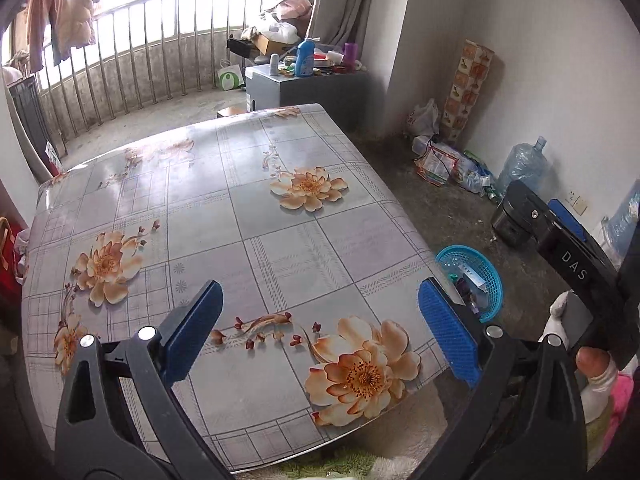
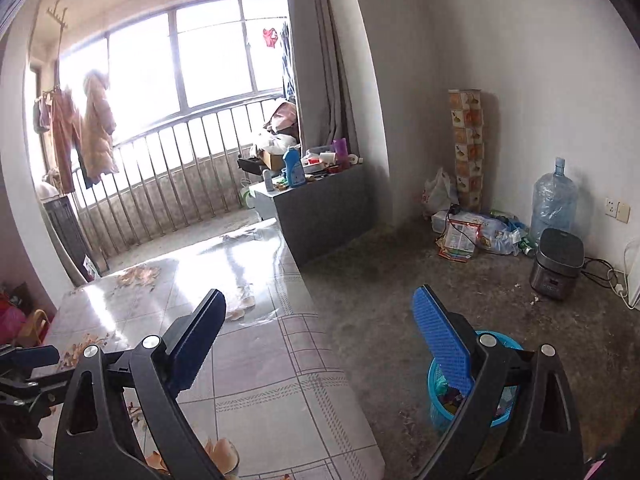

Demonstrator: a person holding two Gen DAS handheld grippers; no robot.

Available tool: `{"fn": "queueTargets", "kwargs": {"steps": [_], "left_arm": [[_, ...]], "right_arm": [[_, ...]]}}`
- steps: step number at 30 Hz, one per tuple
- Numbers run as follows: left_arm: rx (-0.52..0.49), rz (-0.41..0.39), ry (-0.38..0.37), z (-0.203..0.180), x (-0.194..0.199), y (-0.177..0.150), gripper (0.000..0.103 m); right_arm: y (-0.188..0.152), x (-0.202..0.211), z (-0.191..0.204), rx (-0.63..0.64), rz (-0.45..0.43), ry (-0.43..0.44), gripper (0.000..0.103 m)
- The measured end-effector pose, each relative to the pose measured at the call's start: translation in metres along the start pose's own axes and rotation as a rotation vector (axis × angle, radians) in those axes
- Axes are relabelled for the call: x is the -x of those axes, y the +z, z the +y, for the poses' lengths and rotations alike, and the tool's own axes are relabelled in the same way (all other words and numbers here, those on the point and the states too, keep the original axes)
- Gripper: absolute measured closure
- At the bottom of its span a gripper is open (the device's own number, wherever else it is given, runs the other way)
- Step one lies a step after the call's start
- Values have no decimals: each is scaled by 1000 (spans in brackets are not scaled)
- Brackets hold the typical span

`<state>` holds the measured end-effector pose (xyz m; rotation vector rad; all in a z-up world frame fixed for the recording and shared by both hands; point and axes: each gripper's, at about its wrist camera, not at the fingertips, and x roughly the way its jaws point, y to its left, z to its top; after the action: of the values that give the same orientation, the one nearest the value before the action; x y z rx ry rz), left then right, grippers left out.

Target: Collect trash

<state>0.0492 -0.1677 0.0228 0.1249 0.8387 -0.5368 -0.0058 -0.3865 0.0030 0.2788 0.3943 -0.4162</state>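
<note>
A blue plastic trash basket (image 1: 486, 276) stands on the floor by the table's right edge, with wrappers and scraps inside; it also shows in the right wrist view (image 2: 440, 404), partly hidden behind the right finger. My left gripper (image 1: 320, 320) is open and empty above the near part of the flowered table (image 1: 280, 220). My right gripper (image 2: 316, 336) is open and empty, over the table's right edge, with the basket just below its right finger. The right gripper's body (image 1: 568, 256) shows at the right of the left wrist view. No loose trash shows on the table top.
A pile of bags and wrappers (image 2: 472, 228), a big water bottle (image 2: 554, 200) and a rice cooker (image 2: 558, 264) sit along the far wall. A grey cabinet (image 1: 304, 88) with bottles stands beyond the table. A balcony railing (image 1: 140, 60) is at the back.
</note>
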Motion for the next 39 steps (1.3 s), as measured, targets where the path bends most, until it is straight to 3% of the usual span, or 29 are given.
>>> {"fn": "queueTargets", "kwargs": {"steps": [4,10,14,18,23,31,39], "left_arm": [[32,42,5,14,3,-21,9],[111,4,-18,36,20,-37,9],[132,-7,-10,42,23,-35,9],[159,-60,67,52,19,-17,9],[169,-40,208,54,-2,-13,9],[125,139,202,32,-28,-60,9],[66,153,197,19,-27,-66,9]], "right_arm": [[-1,8,18,27,0,29,11],[-2,17,43,59,-2,67,11],[-3,18,56,78,9,88,11],[-2,20,63,124,52,50,11],[-11,22,56,204,156,-17,11],[-55,12,47,214,447,-50,11],[-82,7,50,298,547,-153,11]]}}
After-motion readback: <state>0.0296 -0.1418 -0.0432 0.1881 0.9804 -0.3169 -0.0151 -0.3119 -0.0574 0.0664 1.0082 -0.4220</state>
